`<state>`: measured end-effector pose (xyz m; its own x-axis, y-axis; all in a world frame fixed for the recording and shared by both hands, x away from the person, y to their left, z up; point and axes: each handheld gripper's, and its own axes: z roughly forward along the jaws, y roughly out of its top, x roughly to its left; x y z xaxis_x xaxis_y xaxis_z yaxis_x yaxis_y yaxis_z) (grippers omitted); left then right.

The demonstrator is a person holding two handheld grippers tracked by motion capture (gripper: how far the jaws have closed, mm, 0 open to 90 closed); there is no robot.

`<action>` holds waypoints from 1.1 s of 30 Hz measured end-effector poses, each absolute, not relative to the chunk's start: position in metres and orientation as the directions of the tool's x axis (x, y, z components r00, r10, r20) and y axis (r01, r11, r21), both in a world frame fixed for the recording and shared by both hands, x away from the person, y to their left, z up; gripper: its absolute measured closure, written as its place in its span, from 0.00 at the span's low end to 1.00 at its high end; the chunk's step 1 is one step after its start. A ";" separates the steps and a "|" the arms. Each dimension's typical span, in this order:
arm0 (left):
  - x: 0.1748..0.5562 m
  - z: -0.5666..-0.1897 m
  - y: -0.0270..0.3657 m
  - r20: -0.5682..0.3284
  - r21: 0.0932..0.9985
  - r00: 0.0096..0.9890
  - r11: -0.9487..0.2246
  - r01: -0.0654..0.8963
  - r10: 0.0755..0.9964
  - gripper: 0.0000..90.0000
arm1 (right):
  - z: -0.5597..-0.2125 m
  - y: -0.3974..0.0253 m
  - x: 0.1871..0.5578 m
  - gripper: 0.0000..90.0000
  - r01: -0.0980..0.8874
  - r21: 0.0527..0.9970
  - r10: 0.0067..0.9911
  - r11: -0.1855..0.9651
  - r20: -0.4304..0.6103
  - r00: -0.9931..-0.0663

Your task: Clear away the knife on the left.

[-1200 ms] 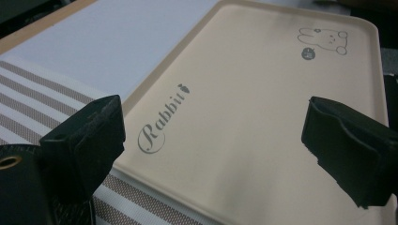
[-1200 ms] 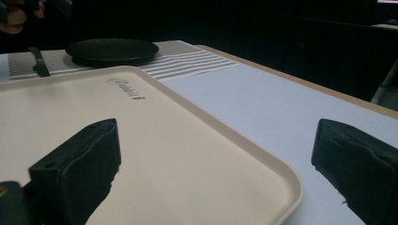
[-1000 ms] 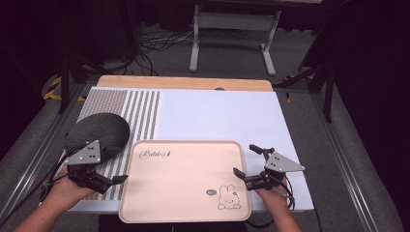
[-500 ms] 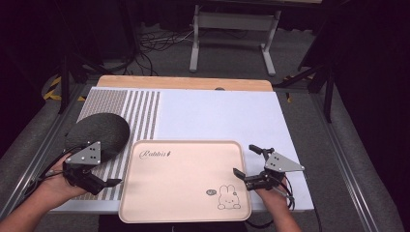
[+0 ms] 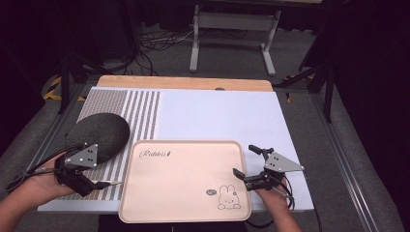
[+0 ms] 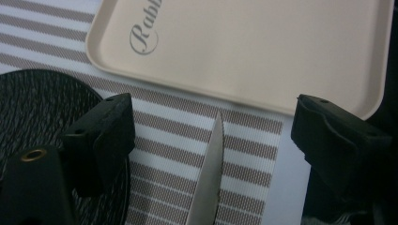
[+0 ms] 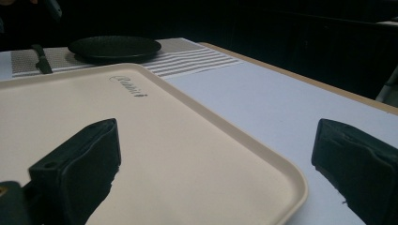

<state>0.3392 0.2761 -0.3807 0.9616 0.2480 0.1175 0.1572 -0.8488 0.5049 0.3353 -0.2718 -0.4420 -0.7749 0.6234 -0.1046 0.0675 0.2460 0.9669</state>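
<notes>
A beige tray (image 5: 183, 145) printed with a rabbit lies at the table's front. A knife (image 6: 209, 178) rests flat on the striped mat (image 6: 244, 154), its blade tip pointing at the tray's left edge (image 6: 187, 89). My left gripper (image 6: 213, 110) is open, its jaws wide apart on either side of the blade and not touching it. In the high view this left gripper (image 5: 94, 181) sits left of the tray, with the knife (image 5: 110, 183) just ahead of it. My right gripper (image 5: 244, 161) is open at the tray's right edge. From the right gripper (image 7: 218, 140) its jaws straddle the tray rim (image 7: 281, 173).
A dark round plate (image 5: 99, 133) sits on the striped mat behind my left gripper, also seen as the plate (image 7: 115, 47) far off. The white table cover (image 5: 217, 116) stretches behind the tray. A wooden edge (image 5: 183, 83) bounds the far side.
My left gripper has drawn back to the left, away from the tray, and the knife blade now lies in front of it. The right gripper has stayed put.
</notes>
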 end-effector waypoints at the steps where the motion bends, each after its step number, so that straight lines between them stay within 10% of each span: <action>1: 0.340 -0.381 0.277 0.115 0.496 0.962 -0.853 0.160 0.247 0.17 | -0.442 -0.272 0.335 0.03 0.067 0.966 0.624 0.248 -0.107 -0.774; 33: 0.359 -0.406 0.306 0.034 0.200 0.983 -0.965 0.171 0.181 0.28 | -0.443 -0.272 0.336 0.03 0.062 0.966 0.616 0.249 -0.109 -0.780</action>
<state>0.3586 0.3057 -0.4056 0.9828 0.1813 0.0337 0.1711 -0.9647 0.2000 0.3359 -0.2724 -0.4426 -0.7803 0.6159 -0.1088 0.0622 0.2495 0.9664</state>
